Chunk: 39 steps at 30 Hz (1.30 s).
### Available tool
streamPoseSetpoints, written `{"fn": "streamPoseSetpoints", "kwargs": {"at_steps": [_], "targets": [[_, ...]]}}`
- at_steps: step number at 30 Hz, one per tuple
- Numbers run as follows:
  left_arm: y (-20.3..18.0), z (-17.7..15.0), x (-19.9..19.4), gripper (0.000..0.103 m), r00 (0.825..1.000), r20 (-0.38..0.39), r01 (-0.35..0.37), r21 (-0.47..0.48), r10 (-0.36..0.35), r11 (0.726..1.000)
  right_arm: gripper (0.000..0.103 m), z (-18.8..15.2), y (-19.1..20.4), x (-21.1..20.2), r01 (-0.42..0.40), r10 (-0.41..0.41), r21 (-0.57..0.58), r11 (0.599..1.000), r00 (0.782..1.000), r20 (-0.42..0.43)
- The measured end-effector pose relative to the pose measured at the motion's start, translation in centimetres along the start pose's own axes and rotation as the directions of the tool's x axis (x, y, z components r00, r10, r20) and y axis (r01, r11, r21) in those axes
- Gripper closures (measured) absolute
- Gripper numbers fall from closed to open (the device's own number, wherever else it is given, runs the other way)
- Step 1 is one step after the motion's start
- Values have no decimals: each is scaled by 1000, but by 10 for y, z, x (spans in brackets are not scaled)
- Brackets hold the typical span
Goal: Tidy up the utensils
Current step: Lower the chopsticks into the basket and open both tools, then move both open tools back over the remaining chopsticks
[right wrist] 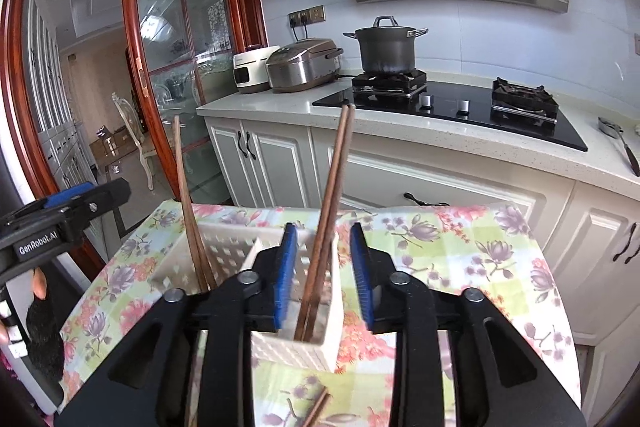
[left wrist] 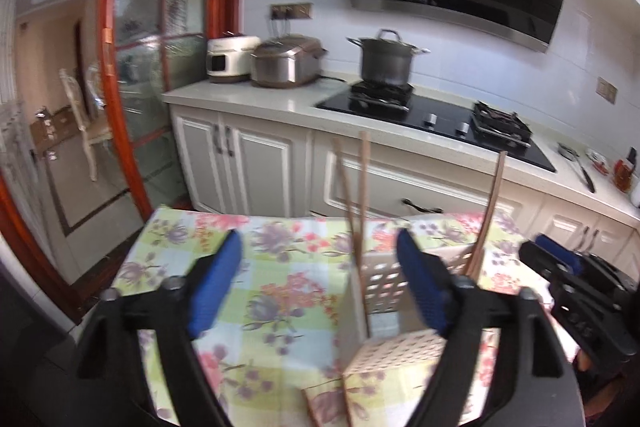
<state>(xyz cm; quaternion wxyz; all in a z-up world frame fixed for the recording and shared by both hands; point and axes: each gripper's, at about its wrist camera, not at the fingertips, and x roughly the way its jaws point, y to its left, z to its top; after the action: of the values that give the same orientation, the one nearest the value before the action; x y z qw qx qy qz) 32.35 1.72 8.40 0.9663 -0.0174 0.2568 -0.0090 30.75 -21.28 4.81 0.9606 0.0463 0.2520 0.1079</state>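
A white perforated utensil holder [right wrist: 256,259] is seen standing on the floral tablecloth [right wrist: 460,251], with one pair of wooden chopsticks [right wrist: 326,211] leaning in its right compartment and another pair [right wrist: 188,203] in its left. The right gripper [right wrist: 325,277] is held open around the right pair without touching it. The left gripper [left wrist: 320,287] is spread wide and empty beside the holder.

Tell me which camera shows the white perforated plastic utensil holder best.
The right wrist view: the white perforated plastic utensil holder sits centred and sharp, its divider and the brown wooden chopsticks leaning in both compartments visible. The left wrist view shows the holder blurred and partly hidden behind one blue pad of the left hand-held gripper.
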Motion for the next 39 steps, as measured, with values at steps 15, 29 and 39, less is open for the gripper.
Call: {"fn": "streamPoseSetpoints", "kwargs": {"at_steps": [15, 29, 39], "targets": [[20, -104, -41, 5, 992, 28, -122, 8, 122, 992, 62, -99, -8, -37, 81, -80, 22, 996, 996, -48], [14, -162, -53, 5, 991, -19, -133, 10, 133, 991, 62, -157, 23, -33, 205, -211, -69, 976, 971, -111], [17, -177, -42, 5, 989, -67, -135, 9, 135, 991, 62, -163, 28, -27, 214, -223, -73, 974, 966, -134]]}}
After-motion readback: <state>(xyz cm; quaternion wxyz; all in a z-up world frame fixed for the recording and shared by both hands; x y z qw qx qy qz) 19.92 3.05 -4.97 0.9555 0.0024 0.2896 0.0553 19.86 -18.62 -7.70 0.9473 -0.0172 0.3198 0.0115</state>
